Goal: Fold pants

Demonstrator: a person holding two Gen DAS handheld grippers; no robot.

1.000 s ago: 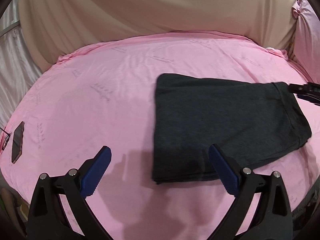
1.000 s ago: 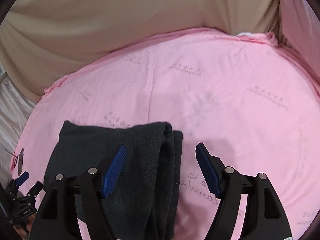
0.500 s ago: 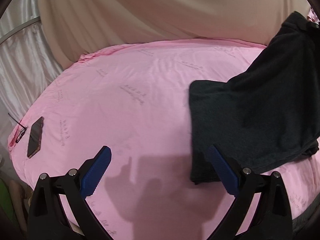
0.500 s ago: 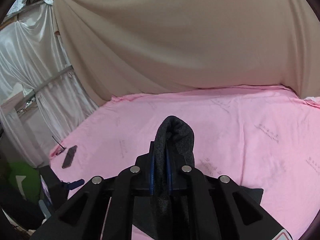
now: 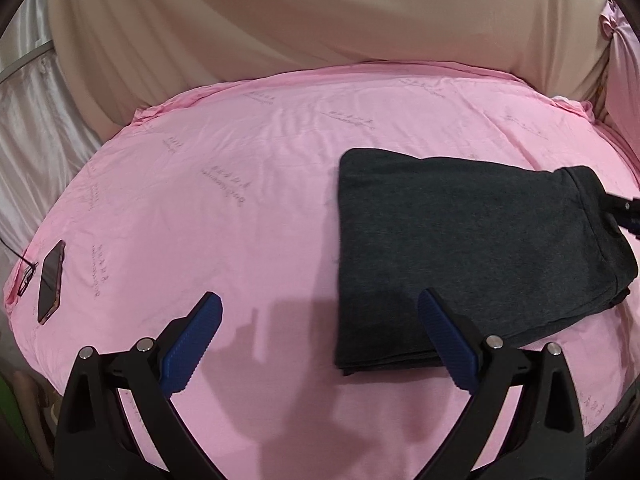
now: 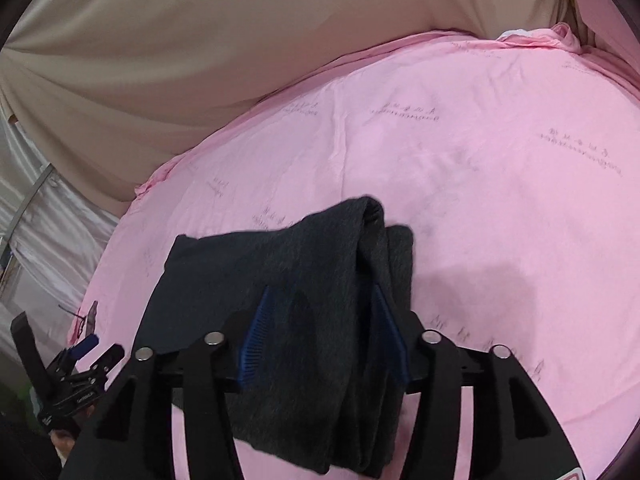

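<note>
The dark grey pants (image 5: 460,252) lie folded flat on the pink sheet (image 5: 240,200), right of centre in the left wrist view. My left gripper (image 5: 320,328) is open and empty, just in front of the pants' near left corner. In the right wrist view the pants (image 6: 312,288) lie between my right gripper's (image 6: 320,328) blue fingers (image 6: 256,336). The jaws are partly open around the folded right end, not pinching it. The right gripper (image 5: 624,216) also shows at the right edge of the left wrist view.
A phone (image 5: 51,280) and a cable lie at the sheet's left edge. A beige curtain (image 5: 320,20) hangs behind the bed and white drapes (image 5: 32,128) to the left. The left gripper (image 6: 76,372) shows at the lower left of the right wrist view.
Half a second ago the right gripper was shut on the pants' end and held it up. Now the pants lie flat again and the right jaws have opened.
</note>
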